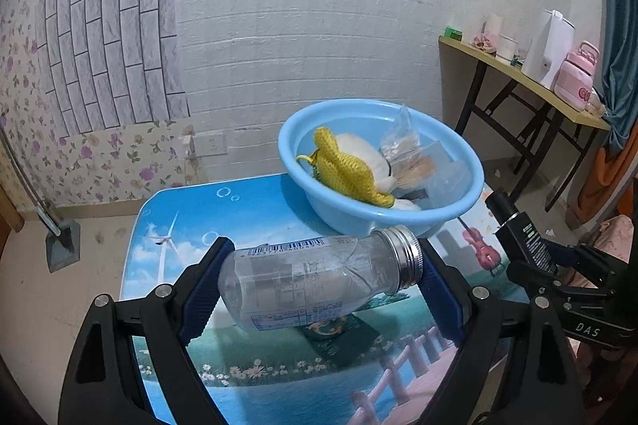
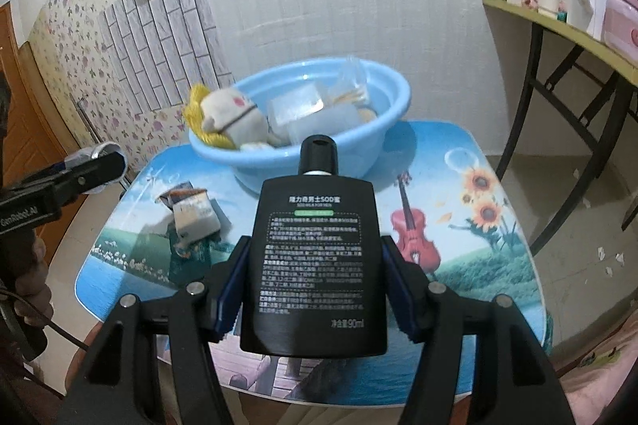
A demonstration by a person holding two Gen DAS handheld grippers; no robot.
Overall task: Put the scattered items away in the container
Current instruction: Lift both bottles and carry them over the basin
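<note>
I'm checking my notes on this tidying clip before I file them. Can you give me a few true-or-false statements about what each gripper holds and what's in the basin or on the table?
1. The left gripper holds a clear bottle with a silver cap. True.
2. The right gripper holds a white bottle. False: it holds a black bottle with white print.
3. The blue basin is empty. False: a yellow knitted item, a plush toy and clear packaging lie in it.
4. A small packet lies on the table, outside the basin. True.
5. The basin stands on the floor. False: it stands on the table.
</note>
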